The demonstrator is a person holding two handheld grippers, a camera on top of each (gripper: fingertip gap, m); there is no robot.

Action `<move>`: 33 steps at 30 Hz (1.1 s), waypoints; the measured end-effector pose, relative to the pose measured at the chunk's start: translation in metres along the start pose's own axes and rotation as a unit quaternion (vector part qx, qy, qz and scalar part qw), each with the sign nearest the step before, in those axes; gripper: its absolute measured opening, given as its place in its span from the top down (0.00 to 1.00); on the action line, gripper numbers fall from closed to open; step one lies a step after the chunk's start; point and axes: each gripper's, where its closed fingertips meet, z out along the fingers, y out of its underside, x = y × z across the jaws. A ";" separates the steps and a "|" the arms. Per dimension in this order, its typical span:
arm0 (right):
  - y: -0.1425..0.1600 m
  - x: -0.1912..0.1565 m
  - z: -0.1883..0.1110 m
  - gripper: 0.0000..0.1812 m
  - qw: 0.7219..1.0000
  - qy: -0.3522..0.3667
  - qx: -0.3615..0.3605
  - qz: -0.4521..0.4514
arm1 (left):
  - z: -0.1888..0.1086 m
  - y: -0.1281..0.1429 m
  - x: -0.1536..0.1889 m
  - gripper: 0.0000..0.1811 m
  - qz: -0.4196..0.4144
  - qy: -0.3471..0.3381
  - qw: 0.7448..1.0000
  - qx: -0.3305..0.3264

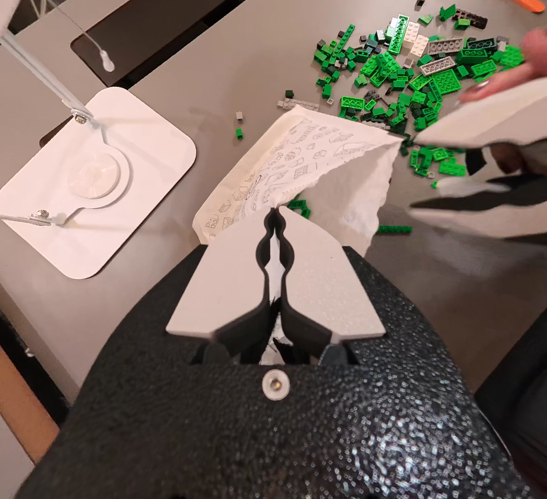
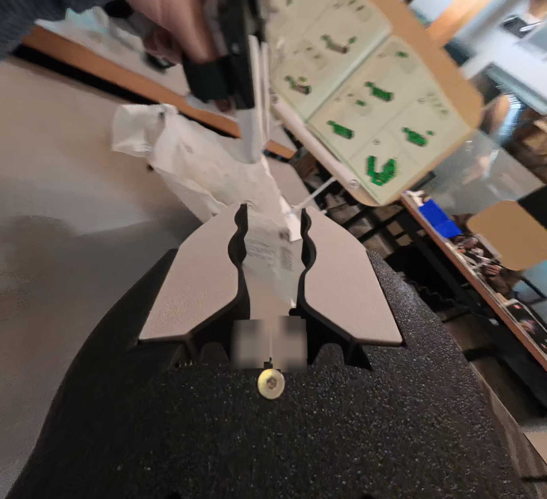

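Paper bag hangs limp and tearable; our left gripper pinches its edge; right gripper, at three o'clock, gapes.

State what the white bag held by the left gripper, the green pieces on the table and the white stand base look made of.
White bag: paper, matte; it creases sharply, has a serrated edge and printed line drawings. The left gripper pinches it.
Green pieces: hard moulded plastic, slightly glossy, with studs and crisp edges.
White stand base: smooth and rigid, probably painted metal or plastic; the look leaves it open.
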 end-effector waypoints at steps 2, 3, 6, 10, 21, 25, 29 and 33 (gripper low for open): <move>0.014 0.016 -0.018 0.81 0.998 0.054 0.026 0.013 | -0.002 0.002 -0.003 1.00 -0.007 0.003 1.000 0.005; 0.023 0.023 -0.027 0.81 0.996 0.080 0.034 0.020 | -0.003 0.002 -0.005 1.00 -0.011 0.003 1.000 0.006; 0.047 0.037 -0.054 0.84 0.988 0.134 0.057 0.047 | -0.005 0.003 -0.009 1.00 -0.018 0.002 1.000 0.010; 0.058 0.055 -0.076 0.86 0.973 0.190 0.101 0.087 | -0.002 0.007 -0.011 1.00 -0.026 0.001 1.000 0.006; 0.089 0.044 -0.061 0.89 0.983 0.161 0.034 0.080 | -0.003 0.010 -0.025 1.00 -0.044 -0.027 0.999 0.003; 0.115 0.037 -0.055 0.89 0.983 0.079 -0.023 0.164 | -0.006 0.010 -0.027 1.00 -0.047 -0.030 0.998 0.007; 0.141 0.025 -0.051 0.85 0.970 0.001 -0.098 0.224 | -0.005 0.010 -0.027 1.00 -0.046 -0.025 0.999 0.008; 0.141 -0.003 -0.023 0.77 0.936 -0.124 -0.143 0.297 | -0.005 0.009 -0.024 1.00 -0.039 -0.023 0.999 0.007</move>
